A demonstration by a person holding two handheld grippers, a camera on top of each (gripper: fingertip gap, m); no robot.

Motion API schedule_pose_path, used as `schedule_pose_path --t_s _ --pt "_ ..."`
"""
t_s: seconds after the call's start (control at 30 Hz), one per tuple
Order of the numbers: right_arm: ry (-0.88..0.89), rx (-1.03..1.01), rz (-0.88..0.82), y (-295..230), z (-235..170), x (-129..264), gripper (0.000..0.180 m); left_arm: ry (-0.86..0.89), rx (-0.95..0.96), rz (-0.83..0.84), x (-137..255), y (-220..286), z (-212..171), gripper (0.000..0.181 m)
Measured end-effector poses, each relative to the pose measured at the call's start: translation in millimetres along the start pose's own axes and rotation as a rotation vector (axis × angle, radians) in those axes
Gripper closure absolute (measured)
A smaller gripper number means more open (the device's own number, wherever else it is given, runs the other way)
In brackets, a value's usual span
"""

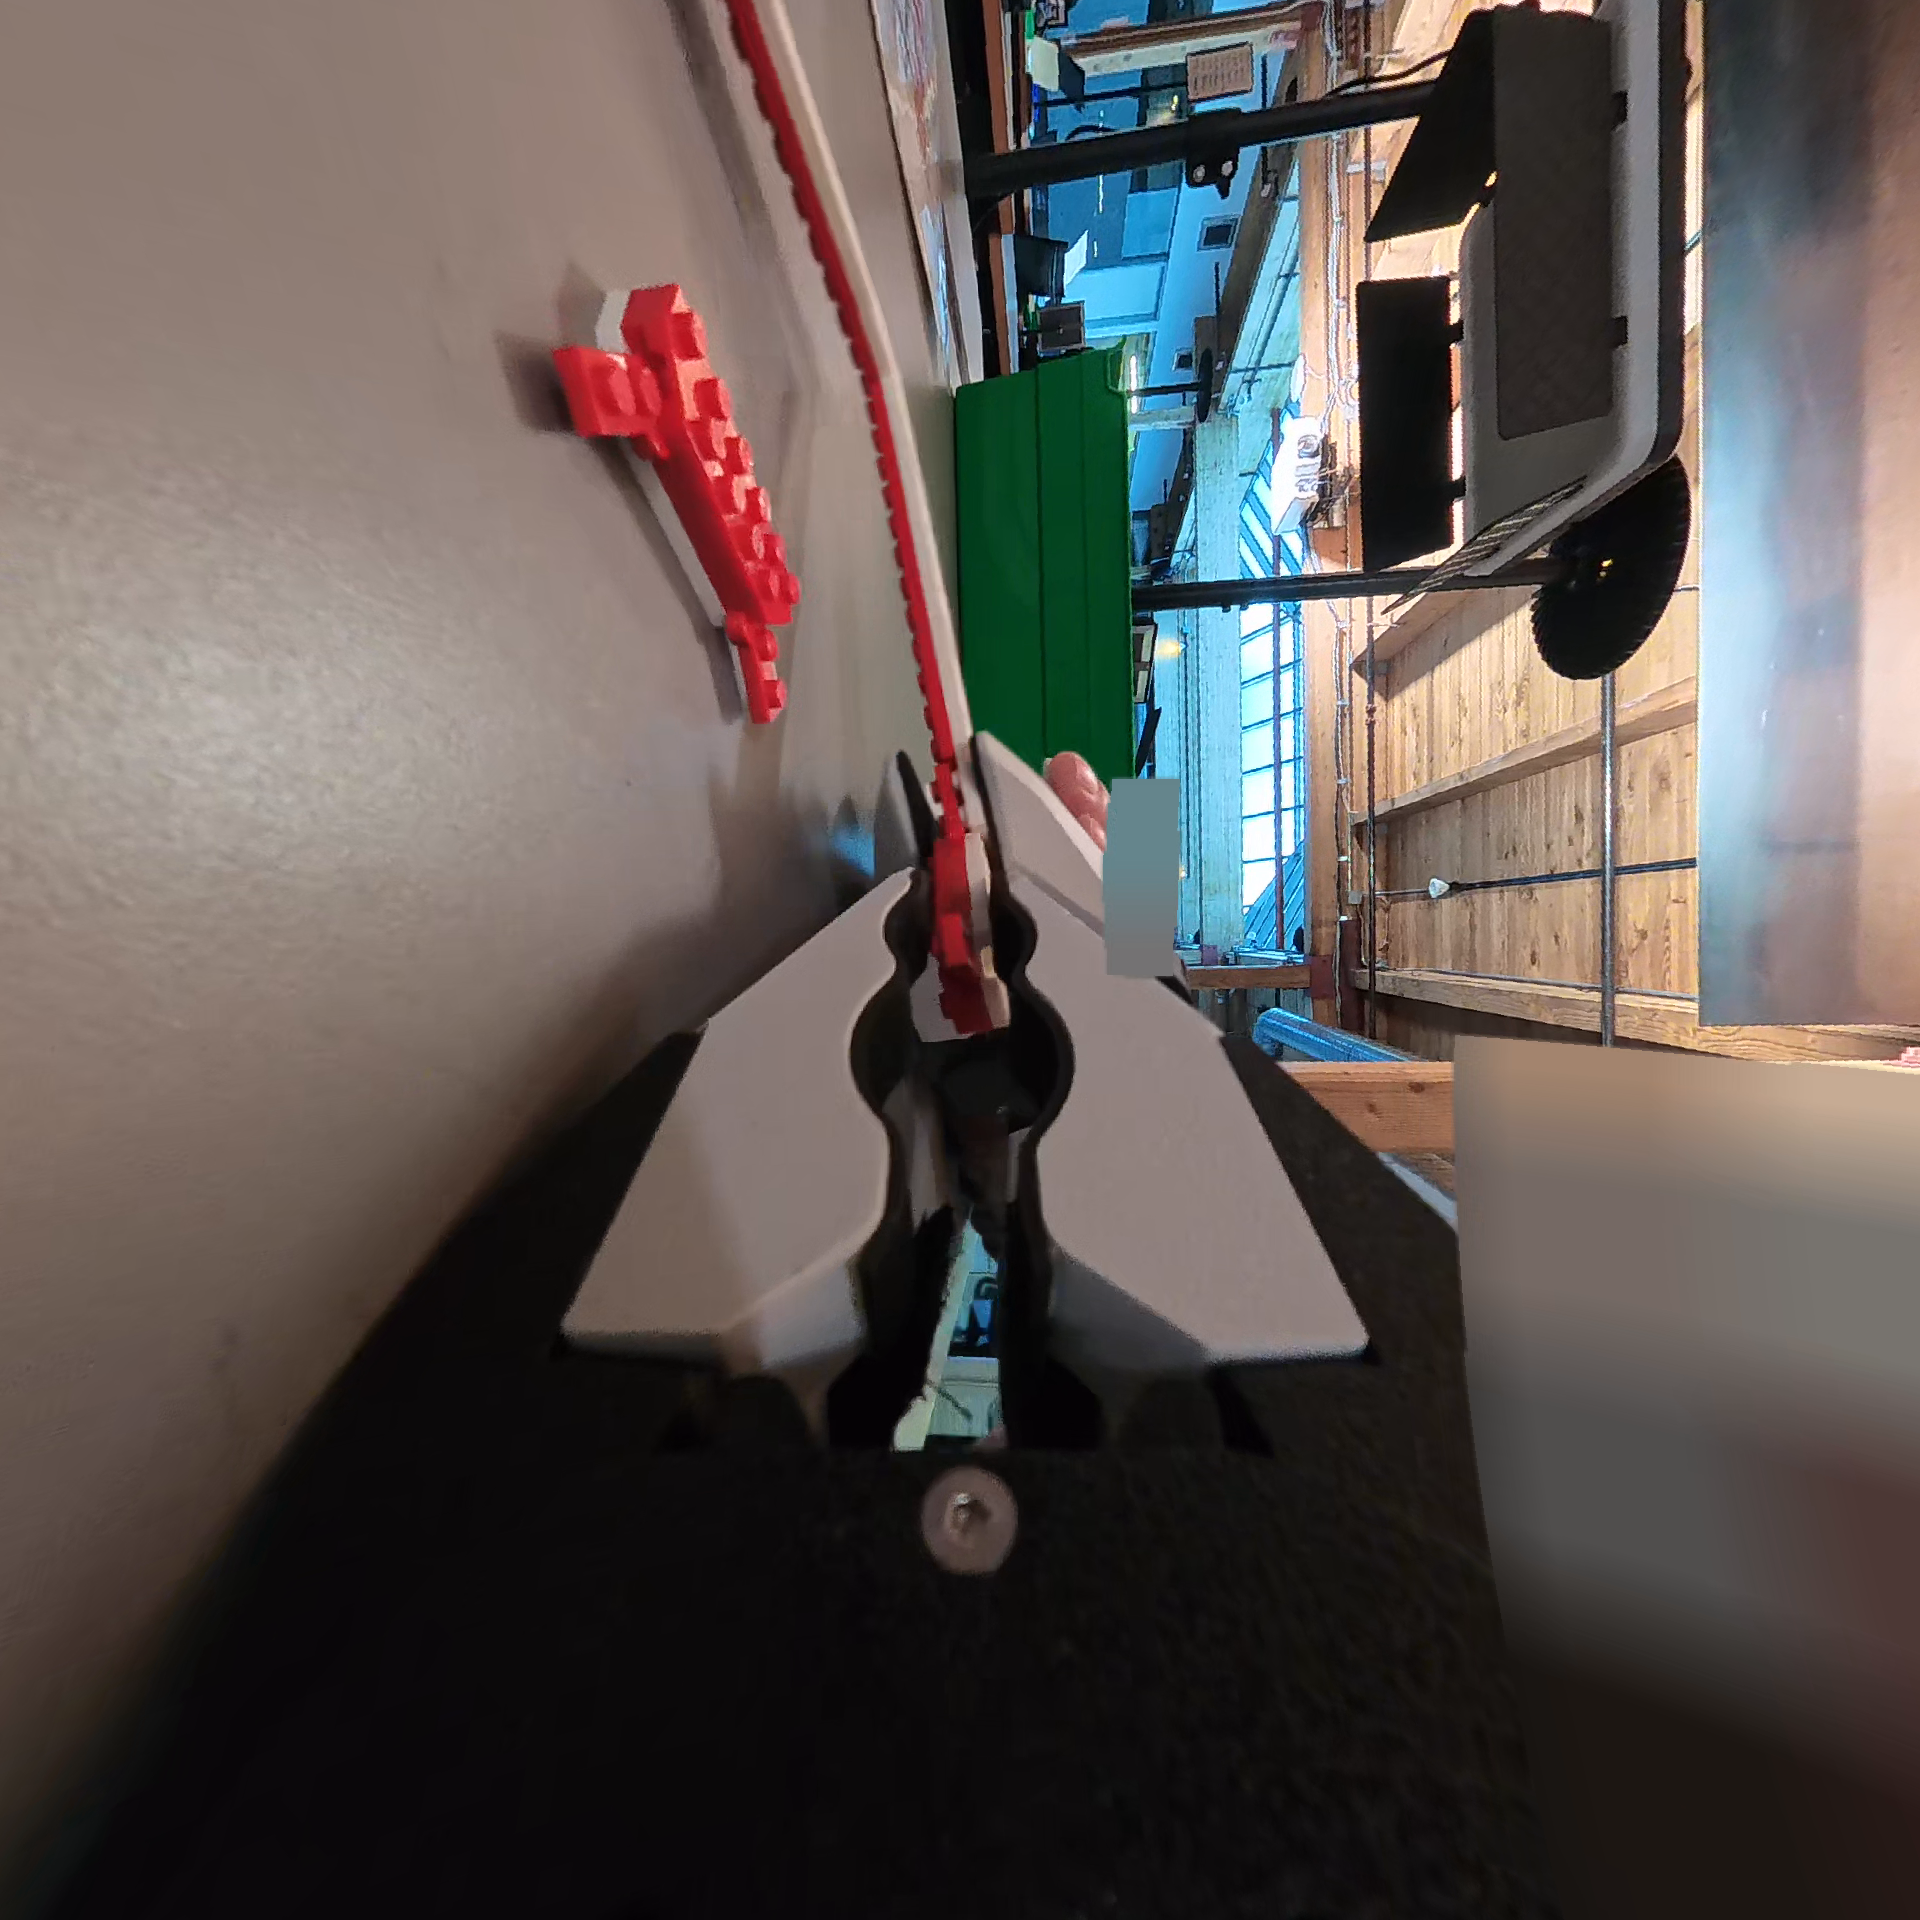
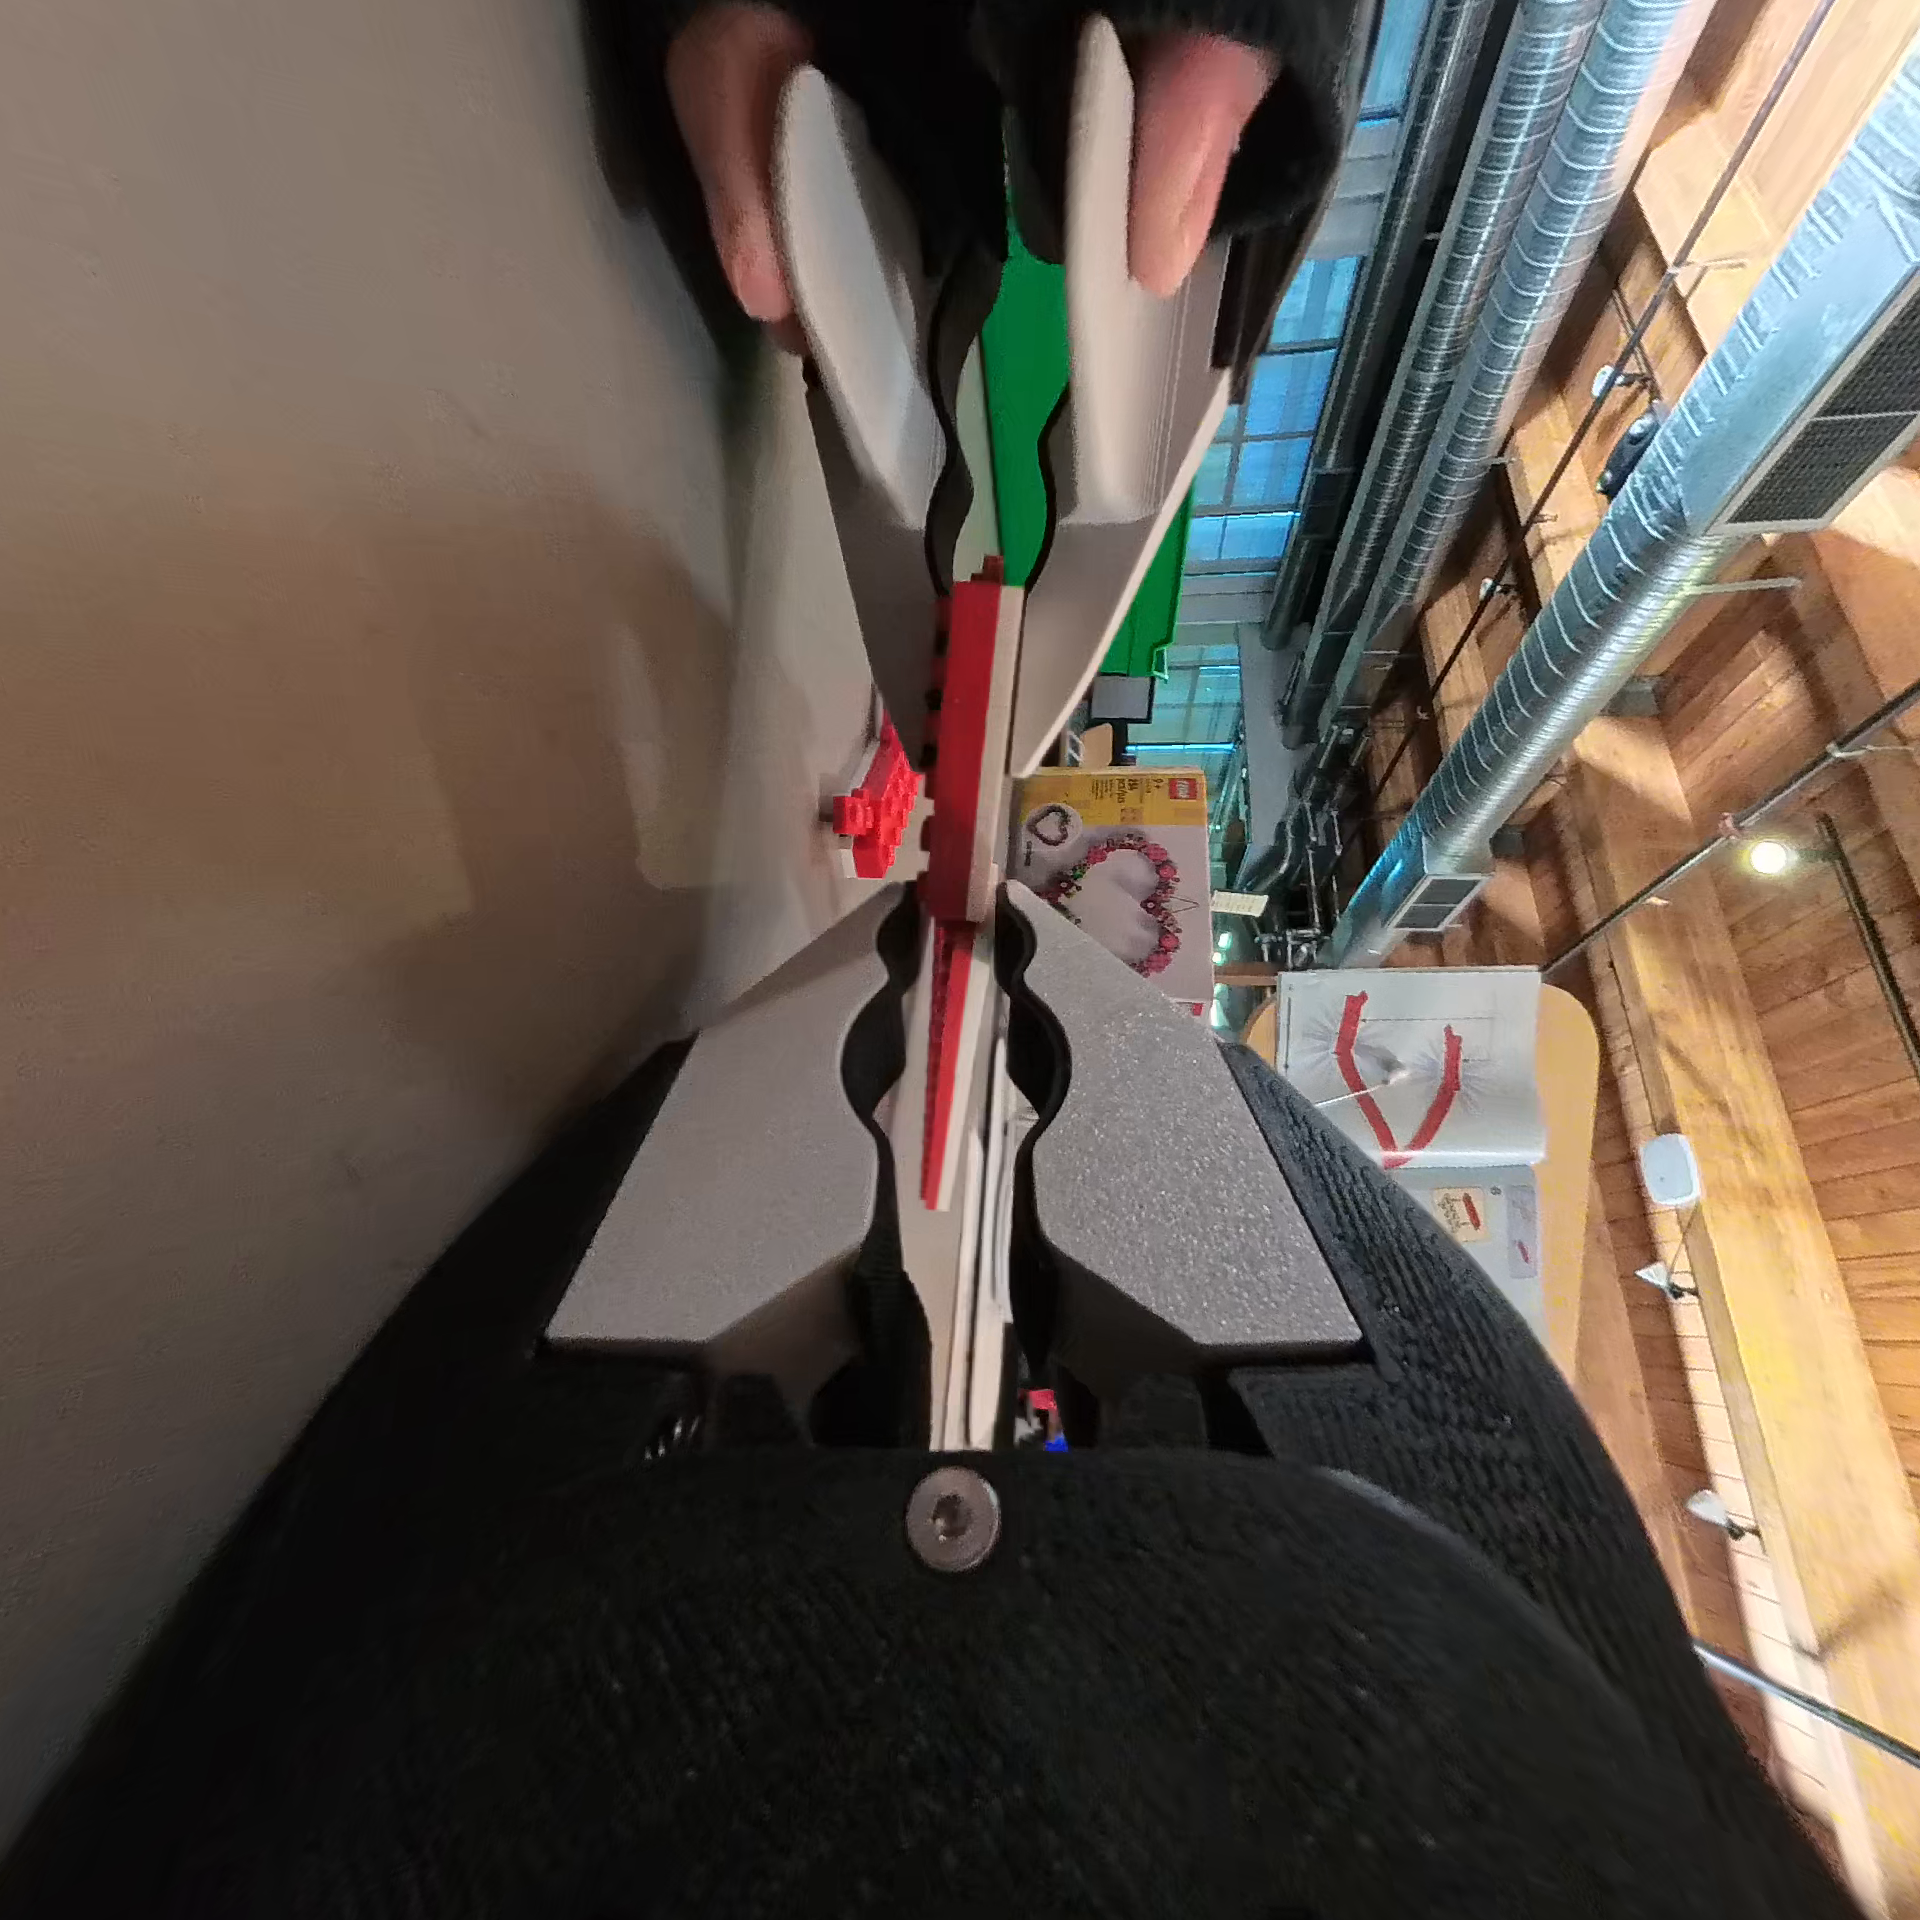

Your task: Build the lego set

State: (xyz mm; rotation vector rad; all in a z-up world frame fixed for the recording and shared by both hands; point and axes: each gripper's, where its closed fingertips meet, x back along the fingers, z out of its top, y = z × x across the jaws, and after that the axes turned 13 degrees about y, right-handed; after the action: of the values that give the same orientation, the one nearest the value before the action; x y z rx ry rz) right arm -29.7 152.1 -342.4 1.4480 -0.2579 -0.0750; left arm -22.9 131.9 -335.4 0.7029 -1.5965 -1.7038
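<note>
Where jaws clamp strip (image 2: 971, 748), spare assembly (image 1: 691, 468) beside.

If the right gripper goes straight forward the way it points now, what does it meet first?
Probably the left gripper, which faces the right gripper head-on. Both are shut on the same red and white lego strip, so only that short piece separates their tips.

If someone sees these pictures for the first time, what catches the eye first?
A long red and white lego strip stretches between both grippers: the right gripper and the left gripper each clamp one end. Beside it, a smaller red lego assembly lies alone on the grey table.
</note>
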Motion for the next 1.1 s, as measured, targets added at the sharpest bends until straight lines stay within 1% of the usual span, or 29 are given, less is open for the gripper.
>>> schedule_pose_path --t_s 0.23,0.6,0.8,0.9,0.93,1.0,1.1 --pt "-0.015 -0.007 -0.015 3 -3 0 0.171 0.009 0.047 -0.014 -2 3 1 0.172" --pt "-0.043 -0.032 0.019 4 -3 -1 0.172 0.019 0.012 -0.017 -1 2 0 0.172" --pt "-0.041 -0.030 0.073 0 -3 1 0.172 0.010 -0.015 0.000 -2 1 -2 0.173" --pt "-0.037 -0.058 0.090 1 -4 1 0.172 0.026 -0.030 -0.028 -3 5 0 0.172" --pt "-0.032 -0.082 0.091 4 -4 1 0.172 0.036 -0.060 -0.055 -3 10 2 0.168" --pt "-0.025 -0.151 0.096 11 -5 1 0.172 0.047 -0.168 -0.091 -1 20 6 0.143" --pt "-0.018 -0.255 0.106 24 -9 2 0.172 0.038 -0.423 -0.138 4 32 12 0.111"
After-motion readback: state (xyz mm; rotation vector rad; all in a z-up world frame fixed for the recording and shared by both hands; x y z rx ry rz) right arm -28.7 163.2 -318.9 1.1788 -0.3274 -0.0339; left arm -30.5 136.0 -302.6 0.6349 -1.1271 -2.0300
